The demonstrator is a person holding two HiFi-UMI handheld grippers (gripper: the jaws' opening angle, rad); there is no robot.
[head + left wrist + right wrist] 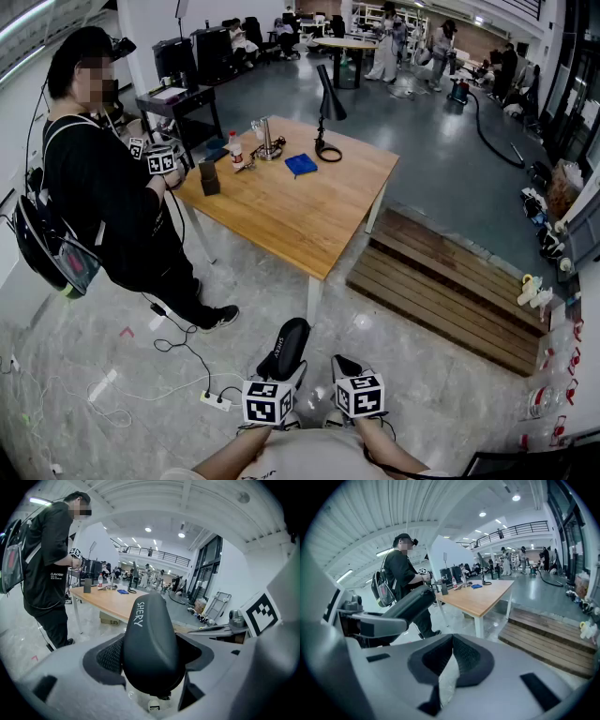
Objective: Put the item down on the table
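Note:
A black oval case [286, 347] with white lettering is clamped between the pads of my left gripper [279, 367], low in the head view and above the floor. In the left gripper view the case [150, 641] fills the space between the jaws of the left gripper [151, 660] and points toward the wooden table [117, 603]. My right gripper [347, 370] hangs just right of it. Its pads meet in the right gripper view, so the right gripper [450, 660] is shut with nothing in it, and the case [408, 605] shows at its left. The table [291, 211] stands ahead, some way off.
A person in black [98, 187] stands at the table's left end with marker-cube grippers. On the table are a black lamp [325, 112], a blue item [300, 165], a bottle [236, 150] and a dark box [209, 178]. A wooden platform [450, 281] lies to the right. Cables and a power strip [217, 401] cross the floor.

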